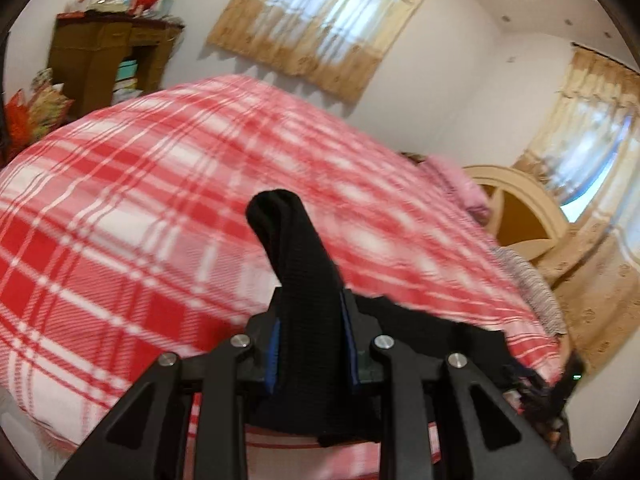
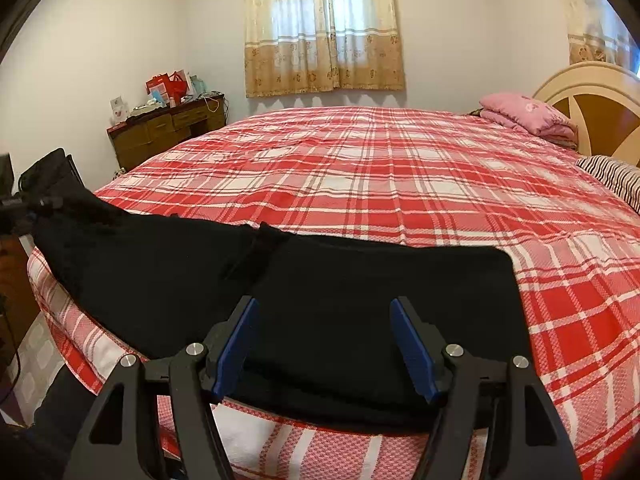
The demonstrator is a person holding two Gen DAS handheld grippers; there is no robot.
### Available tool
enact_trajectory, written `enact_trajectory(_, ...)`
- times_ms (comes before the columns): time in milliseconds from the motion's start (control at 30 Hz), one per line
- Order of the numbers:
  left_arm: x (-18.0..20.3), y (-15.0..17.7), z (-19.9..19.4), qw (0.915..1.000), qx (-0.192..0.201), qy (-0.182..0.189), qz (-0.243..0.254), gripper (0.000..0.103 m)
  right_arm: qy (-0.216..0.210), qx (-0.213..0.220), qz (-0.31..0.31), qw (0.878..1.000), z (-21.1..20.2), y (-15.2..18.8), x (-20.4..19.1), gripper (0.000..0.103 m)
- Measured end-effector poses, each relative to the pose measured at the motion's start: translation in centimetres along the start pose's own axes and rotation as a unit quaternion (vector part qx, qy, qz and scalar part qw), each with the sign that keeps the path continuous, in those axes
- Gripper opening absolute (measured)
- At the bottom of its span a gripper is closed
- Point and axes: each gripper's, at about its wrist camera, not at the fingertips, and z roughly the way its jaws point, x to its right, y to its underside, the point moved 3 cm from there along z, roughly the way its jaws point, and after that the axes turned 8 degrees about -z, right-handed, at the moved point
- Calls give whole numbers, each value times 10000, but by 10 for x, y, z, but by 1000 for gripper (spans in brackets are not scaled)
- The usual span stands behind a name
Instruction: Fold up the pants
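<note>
Black pants (image 2: 328, 300) lie across the near edge of a bed with a red and white plaid cover (image 2: 380, 168). My right gripper (image 2: 324, 344) is open, its blue pads on either side above the pants near the right end, holding nothing. My left gripper (image 1: 310, 336) is shut on a bunched end of the pants (image 1: 296, 248), which sticks up between the blue pads, lifted above the bed. The left gripper also shows at the far left of the right wrist view (image 2: 24, 204), at the pants' raised left end.
A pink folded quilt (image 2: 524, 114) and a striped pillow (image 2: 612, 178) lie by the cream headboard (image 2: 592, 92) at the right. A brown dresser (image 2: 168, 128) with bags stands at the back left. Curtained windows (image 2: 324, 28) are behind the bed.
</note>
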Motion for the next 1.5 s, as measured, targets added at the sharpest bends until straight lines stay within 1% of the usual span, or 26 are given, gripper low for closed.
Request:
enact_trajectory(67,21,1,2,9997,0,220,75,25,30,72,110,9999,-5,-4,7,69)
enact_trajectory(167,49,4,8,9988,-35,439,196,25,100,148,351,9992,-13,-9,22,69)
enact_trajectory(300,91,8,22,9957,-168,838,360,25,188,232,700,9971,-23,-13,48,69)
enact_trajectory(367,109,11,30,9942,-251,944,457,25,265,275,840,9957,-28,-13,61,69)
enact_trajectory(467,140,18,43,9900,-452,1176,641,25,505,306,995,9933,-33,-10,81,69)
enact_trajectory(533,164,25,55,9865,-602,1303,783,25,660,246,1129,9911,-33,-5,96,69)
enact_trajectory(633,198,37,73,9808,-852,1429,1022,25,850,177,1333,9873,-33,2,113,70)
enact_trajectory(700,212,44,82,9776,-1000,1478,1114,25,950,196,1455,9846,-36,4,123,70)
enact_trajectory(833,245,63,108,9697,-1339,1543,1339,25,1048,249,1688,9797,-40,7,137,70)
enact_trajectory(1067,277,96,148,9590,-1827,1516,1547,25,1163,252,1929,9740,-40,12,150,70)
enact_trajectory(1200,293,116,171,9525,-2114,1393,1694,25,1222,254,2209,9673,-41,17,163,70)
enact_trajectory(1300,296,131,187,9471,-2332,1228,1832,25,1210,217,2381,9634,-39,21,171,70)
enact_trajectory(1400,300,144,201,9438,-2399,986,2048,25,1170,201,2472,9617,-37,23,173,70)
enact_trajectory(1500,301,157,211,9418,-2441,843,2153,26,1154,208,2491,9614,-36,24,175,70)
